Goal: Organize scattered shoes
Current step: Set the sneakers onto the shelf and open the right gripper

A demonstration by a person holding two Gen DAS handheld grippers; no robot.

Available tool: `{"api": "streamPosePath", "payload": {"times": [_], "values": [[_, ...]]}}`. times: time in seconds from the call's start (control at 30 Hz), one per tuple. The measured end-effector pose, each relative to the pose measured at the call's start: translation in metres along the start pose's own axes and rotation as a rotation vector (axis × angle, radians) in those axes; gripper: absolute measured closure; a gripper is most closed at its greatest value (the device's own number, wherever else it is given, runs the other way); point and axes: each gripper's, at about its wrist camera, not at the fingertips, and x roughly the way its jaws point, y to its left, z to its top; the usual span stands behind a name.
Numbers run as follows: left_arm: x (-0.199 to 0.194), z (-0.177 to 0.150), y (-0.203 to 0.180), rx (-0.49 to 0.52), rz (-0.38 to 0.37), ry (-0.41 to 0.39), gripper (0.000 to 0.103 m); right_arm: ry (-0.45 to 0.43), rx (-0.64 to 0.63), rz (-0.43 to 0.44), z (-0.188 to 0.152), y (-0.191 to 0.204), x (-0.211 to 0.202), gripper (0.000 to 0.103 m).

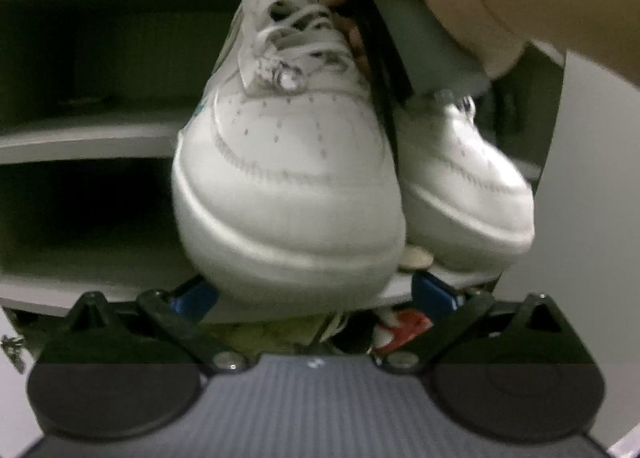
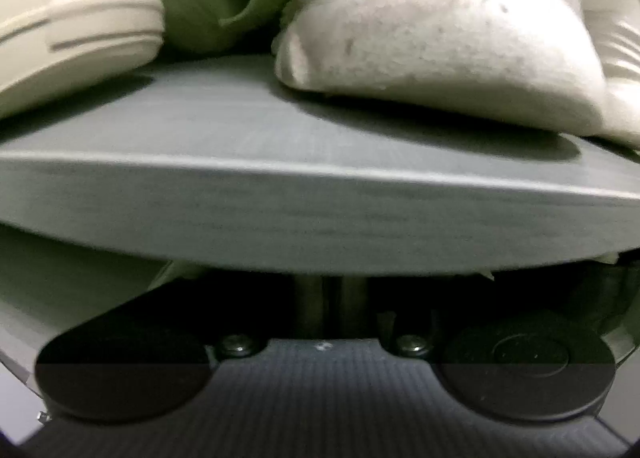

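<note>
Grey shoe cabinet (image 1: 100,146) with open shelves, compartments dark inside; pale wall (image 1: 600,162) to its right (plain, unlit); right wrist view sits close to a grey shelf board (image 2: 312,214), front edge streaked; dim light overall

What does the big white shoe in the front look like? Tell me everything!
The big white sneaker looks like smooth leather, with tiny holes across its toe, stitched seams, pale grey laces and a thick rubbery sole. Its toe points at the left wrist camera. It presses against a matching sneaker beside it, in front of grey shelves.
</note>
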Motion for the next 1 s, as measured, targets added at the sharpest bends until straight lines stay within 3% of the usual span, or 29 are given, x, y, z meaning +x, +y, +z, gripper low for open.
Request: {"api": "streamPosePath", "payload": {"times": [0.1,0.23,0.3,0.37,0.43,0.53,0.77,0.93,1.0], "values": [[0.001,0.003,0.006,-0.027,-0.009,-0.008,0.001,-0.023,-0.006,-0.004,-0.003,0.004,-0.008,0.060],[0.001,0.012,0.020,-0.094,-0.020,-0.036,0.001,-0.094,-0.034,-0.024,-0.011,0.011,-0.025,0.032],[0.004,0.014,0.026,-0.125,-0.041,-0.030,0.000,-0.132,-0.025,-0.008,-0.015,0.010,-0.032,0.029],[0.006,0.013,0.024,-0.125,-0.029,-0.033,0.000,-0.137,0.000,0.020,-0.018,0.008,-0.032,0.030],[0.005,0.013,0.020,-0.122,-0.013,-0.043,0.000,-0.131,-0.005,0.035,-0.018,0.011,-0.031,0.045],[0.000,0.010,0.017,-0.089,-0.022,-0.070,0.000,-0.095,-0.054,0.016,-0.015,0.027,-0.025,0.045],[-0.013,0.001,0.005,-0.014,-0.078,-0.113,0.000,0.019,-0.028,0.024,-0.009,0.042,-0.003,0.044],[0.007,0.009,0.002,-0.110,-0.175,-0.013,0.000,0.042,-0.028,0.026,-0.012,0.053,-0.002,0.045],[0.013,0.007,-0.010,-0.056,-0.204,0.010,0.000,0.052,-0.027,0.027,-0.013,0.058,-0.001,0.045]]}}
